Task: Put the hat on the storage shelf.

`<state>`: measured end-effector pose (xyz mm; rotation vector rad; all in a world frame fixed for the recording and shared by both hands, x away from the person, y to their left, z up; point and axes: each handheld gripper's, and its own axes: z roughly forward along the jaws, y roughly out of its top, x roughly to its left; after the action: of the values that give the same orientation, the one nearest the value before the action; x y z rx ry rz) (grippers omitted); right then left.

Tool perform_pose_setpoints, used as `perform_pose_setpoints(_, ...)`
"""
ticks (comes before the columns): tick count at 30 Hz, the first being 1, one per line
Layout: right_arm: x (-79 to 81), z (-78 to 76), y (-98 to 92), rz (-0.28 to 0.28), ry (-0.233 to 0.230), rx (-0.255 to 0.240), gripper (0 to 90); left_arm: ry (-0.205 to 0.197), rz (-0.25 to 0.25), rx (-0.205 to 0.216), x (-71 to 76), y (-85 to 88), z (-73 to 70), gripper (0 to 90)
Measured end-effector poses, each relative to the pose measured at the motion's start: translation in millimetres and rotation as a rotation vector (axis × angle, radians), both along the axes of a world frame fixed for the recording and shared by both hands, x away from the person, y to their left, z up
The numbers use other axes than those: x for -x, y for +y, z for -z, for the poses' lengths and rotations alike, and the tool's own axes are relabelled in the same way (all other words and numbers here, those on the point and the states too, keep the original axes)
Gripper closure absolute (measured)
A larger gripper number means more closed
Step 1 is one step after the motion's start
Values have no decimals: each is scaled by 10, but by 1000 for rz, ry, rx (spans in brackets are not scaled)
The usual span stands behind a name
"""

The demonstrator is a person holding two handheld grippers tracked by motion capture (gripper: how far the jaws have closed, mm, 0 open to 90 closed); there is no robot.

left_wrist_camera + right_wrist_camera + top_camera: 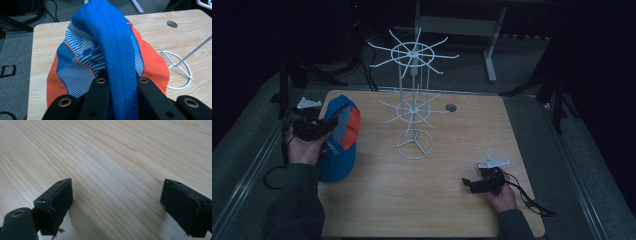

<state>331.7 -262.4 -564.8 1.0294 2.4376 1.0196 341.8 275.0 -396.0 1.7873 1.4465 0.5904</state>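
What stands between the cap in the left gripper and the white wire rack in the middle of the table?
Nothing visible does. The left gripper is shut on the cap, and only bare table lies between it and the wire rack. The right gripper rests apart, open.

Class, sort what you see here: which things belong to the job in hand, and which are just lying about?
In the job:
cap, clamped in the left gripper
white wire rack

Lying about:
right gripper, open above the bare table
table hole
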Motion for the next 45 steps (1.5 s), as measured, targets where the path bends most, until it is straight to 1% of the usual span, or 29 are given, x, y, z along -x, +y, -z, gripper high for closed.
perform_pose_setpoints(11, 0, 0, 0, 0, 0, -1, 107, -29, 6, 4, 16, 28, -106, 876)
perform_pose_setpoints(19, 0, 0, 0, 0, -1, -1, 107, -54, 14, 30, 36, 63, -156, 876)
perform_pose_setpoints(26, 0, 0, 0, 0, -1, -1, 107, -83, 20, 17, 66, 76, -253, 876)
perform_pose_setpoints(30, 0, 0, 1, 0, 0, -1, 107, -96, 22, 19, 70, 74, -296, 876)
perform_pose_setpoints(41, 0, 0, 1, 0, 0, -1, 107, -112, 27, 13, 49, 75, -393, 876)
perform_pose_setpoints(43, 0, 0, 1, 0, 0, -1, 107, -116, 28, 9, 35, 69, -415, 877)
perform_pose_setpoints(45, 0, 0, 1, 1, 0, -1, 107, -115, 35, -5, 17, 57, -429, 876)
